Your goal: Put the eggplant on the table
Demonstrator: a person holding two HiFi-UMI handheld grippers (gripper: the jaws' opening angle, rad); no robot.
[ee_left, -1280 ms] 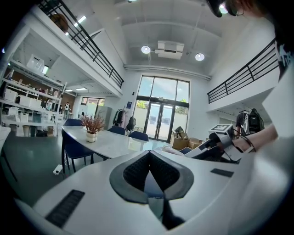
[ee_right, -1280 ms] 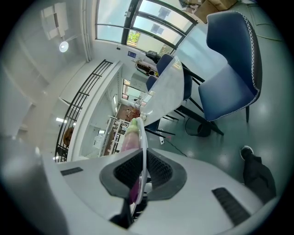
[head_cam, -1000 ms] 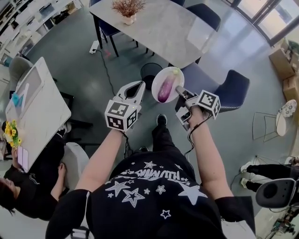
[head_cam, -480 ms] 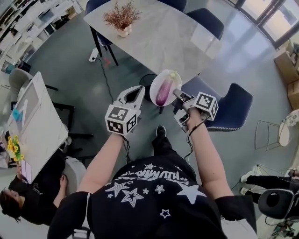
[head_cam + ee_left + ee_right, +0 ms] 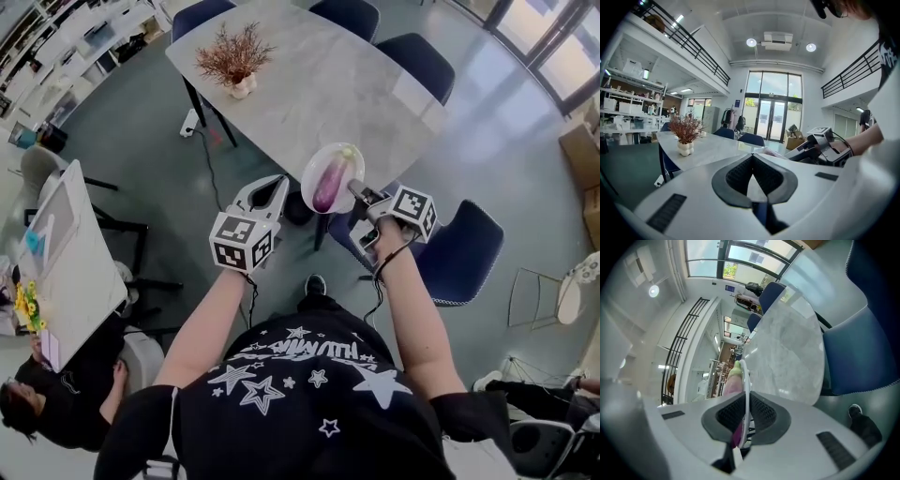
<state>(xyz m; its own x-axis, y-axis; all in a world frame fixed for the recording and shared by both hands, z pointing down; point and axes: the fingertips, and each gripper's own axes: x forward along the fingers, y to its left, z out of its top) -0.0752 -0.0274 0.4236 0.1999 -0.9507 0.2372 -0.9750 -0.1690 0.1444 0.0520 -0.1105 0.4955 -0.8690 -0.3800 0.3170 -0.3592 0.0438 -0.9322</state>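
The right gripper pinches the rim of the white plate carrying the eggplant, airborne near the table; the left gripper is closed, empty. Smooth and lying loose, the eggplant would probably roll, so keep the plate level and grasp it mid-body.

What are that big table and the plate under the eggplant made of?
Table: veined grey-white top with a sheen, likely marble or a marble-look slab. Plate: thin, smooth, plain white, perhaps plastic or ceramic; the look can't settle which.
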